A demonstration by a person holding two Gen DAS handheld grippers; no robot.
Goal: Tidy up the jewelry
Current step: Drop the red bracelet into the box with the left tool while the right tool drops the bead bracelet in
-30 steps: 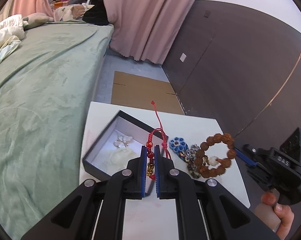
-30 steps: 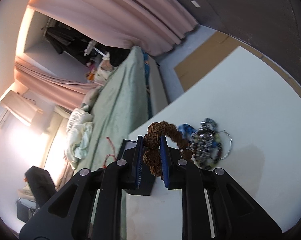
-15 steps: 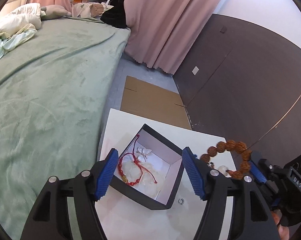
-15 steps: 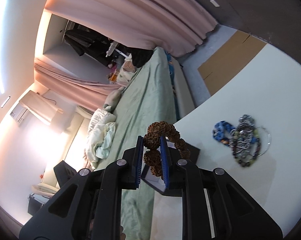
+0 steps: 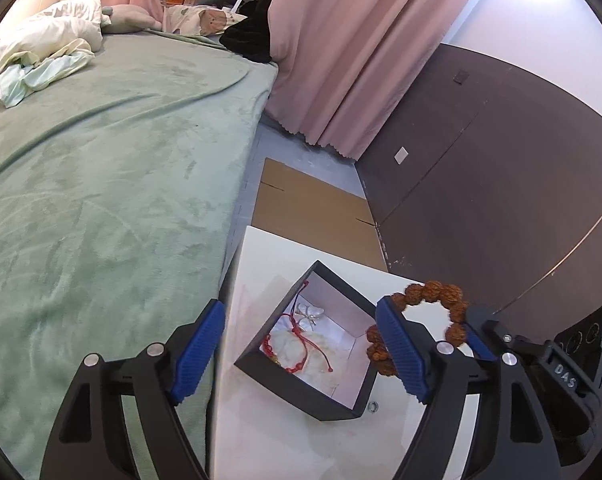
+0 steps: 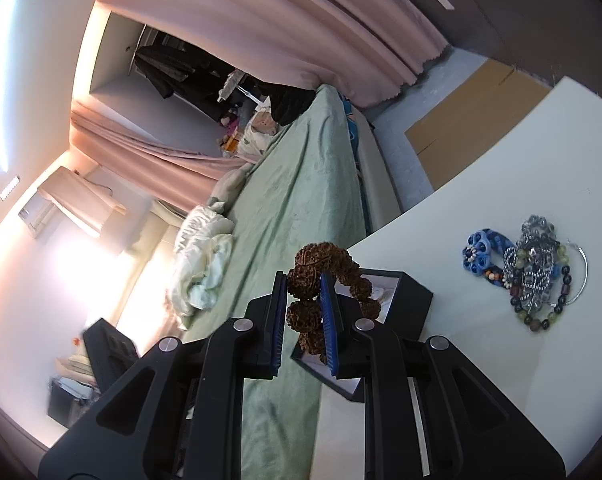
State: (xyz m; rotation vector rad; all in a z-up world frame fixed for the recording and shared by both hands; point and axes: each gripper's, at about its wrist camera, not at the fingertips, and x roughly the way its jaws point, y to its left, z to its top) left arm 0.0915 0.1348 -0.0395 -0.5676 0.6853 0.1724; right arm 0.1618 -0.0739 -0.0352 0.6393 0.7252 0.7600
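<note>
Left gripper (image 5: 301, 354) wide, just opened, empty | right gripper (image 6: 303, 316) clamps seed bracelet (image 6: 321, 264) | box (image 6: 413, 300) half-hidden

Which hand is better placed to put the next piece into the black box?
Right. The right gripper is shut on the brown bead bracelet just beside the black box. The left gripper is open and empty; its red cord bracelet lies inside.

Only one marking can be read — the pale letters "DAS" on the black body of the right gripper (image 5: 475, 344), seen in the left wrist view. Nothing else bears legible text — neither view offers more.
</note>
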